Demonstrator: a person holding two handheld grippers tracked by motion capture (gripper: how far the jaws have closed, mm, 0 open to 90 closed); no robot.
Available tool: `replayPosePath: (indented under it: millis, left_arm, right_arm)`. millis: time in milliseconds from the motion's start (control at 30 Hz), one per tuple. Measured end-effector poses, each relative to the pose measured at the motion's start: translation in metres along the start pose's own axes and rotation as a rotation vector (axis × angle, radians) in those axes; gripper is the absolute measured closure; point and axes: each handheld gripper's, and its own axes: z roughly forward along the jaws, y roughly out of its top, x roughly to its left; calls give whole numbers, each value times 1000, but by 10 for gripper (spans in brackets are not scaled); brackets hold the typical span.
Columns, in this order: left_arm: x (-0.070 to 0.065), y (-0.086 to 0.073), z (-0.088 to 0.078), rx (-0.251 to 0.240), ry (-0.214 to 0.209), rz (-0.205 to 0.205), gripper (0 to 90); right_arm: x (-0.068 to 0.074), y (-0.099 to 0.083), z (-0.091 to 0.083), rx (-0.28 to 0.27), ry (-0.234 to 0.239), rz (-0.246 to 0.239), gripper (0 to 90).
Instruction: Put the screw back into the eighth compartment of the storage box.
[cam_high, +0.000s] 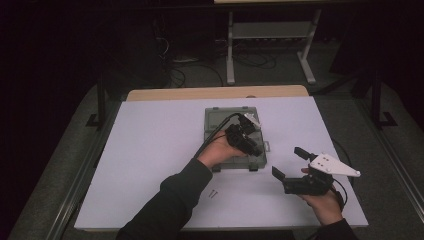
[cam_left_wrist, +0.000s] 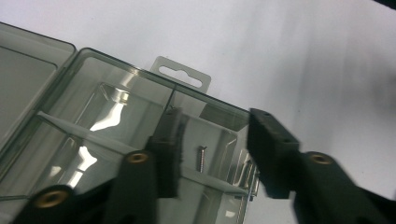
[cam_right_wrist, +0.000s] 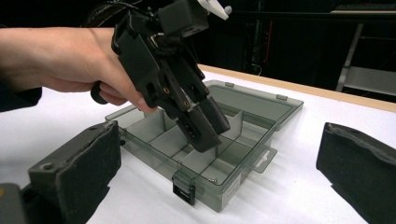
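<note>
Left gripper (cam_left_wrist: 212, 149) jaws apart above a screw (cam_left_wrist: 201, 158) in the organizer box (cam_high: 212, 120); right gripper (cam_high: 290, 165) jaws apart

Our left gripper (cam_high: 250, 137) tilts steeply downward from the left hand (cam_high: 220, 152), its fingers (cam_left_wrist: 168, 154) parted with nothing pressed between them. Our right gripper (cam_high: 290, 162) rests level in the right hand (cam_high: 325, 205), its fingers (cam_right_wrist: 88, 158) spread wide and empty.
</note>
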Motion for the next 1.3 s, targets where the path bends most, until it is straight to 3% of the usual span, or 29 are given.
replayPosePath:
  millis: [233,433,867,1300]
  left_arm:
    - [-2,-2,-16,-45,57,10,186]
    - [-4,-12,-32,-101,83,18,53]
    - [-10,-42,-77,-215,130,18,0]
    - [-20,-79,-106,-238,150,-1,0]
  right_arm:
    - [0,0,-1,-2,-4,3,0]
    - [0,0,-1,-3,-5,4,0]
    - [1,0,0,1,-5,2,0]
    - [2,-1,0,4,-6,3,0]
